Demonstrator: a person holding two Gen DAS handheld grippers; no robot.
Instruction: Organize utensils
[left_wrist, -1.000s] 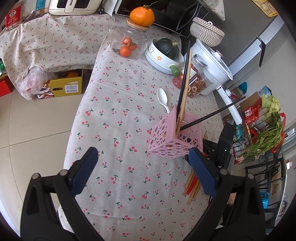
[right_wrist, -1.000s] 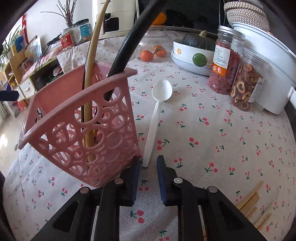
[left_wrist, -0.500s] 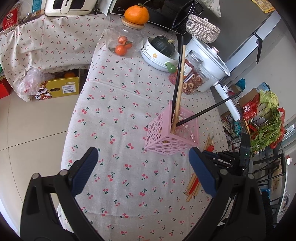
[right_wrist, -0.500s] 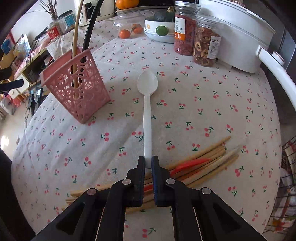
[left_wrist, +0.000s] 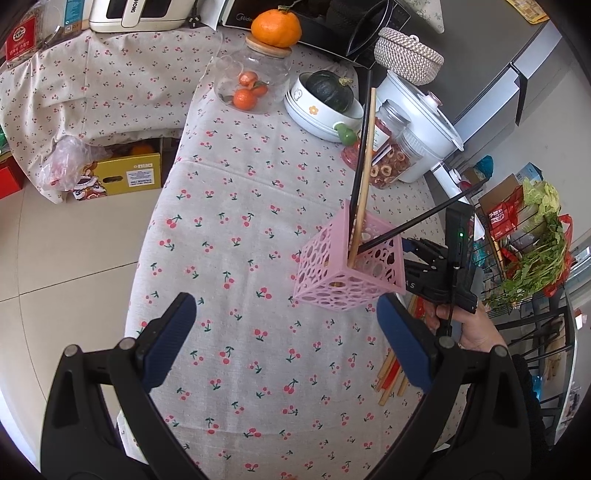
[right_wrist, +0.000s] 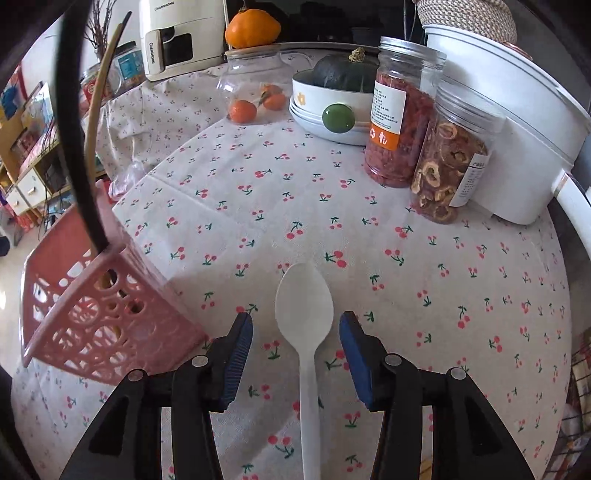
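Observation:
A pink perforated utensil basket (left_wrist: 349, 273) stands on the cherry-print tablecloth and holds black and wooden chopsticks (left_wrist: 364, 166). It shows at the left of the right wrist view (right_wrist: 92, 306). A white plastic spoon (right_wrist: 304, 325) lies flat on the cloth. My right gripper (right_wrist: 295, 339) is open, its blue pads on either side of the spoon's neck, not touching it. The right gripper's body (left_wrist: 439, 273) sits just right of the basket in the left wrist view. My left gripper (left_wrist: 286, 343) is open and empty, above the table in front of the basket. Loose chopsticks (left_wrist: 389, 373) lie at the table's right edge.
At the back stand a glass jar of tangerines (left_wrist: 255, 85), a white bowl with a dark squash (left_wrist: 325, 99), two jars of dried food (right_wrist: 424, 136) and a white rice cooker (right_wrist: 517, 122). A wire rack of greens (left_wrist: 535, 266) stands beyond the table's right edge.
My right gripper has opened and moved forward along the spoon, from its handle end to its neck. The left view has dropped closer to the basket.

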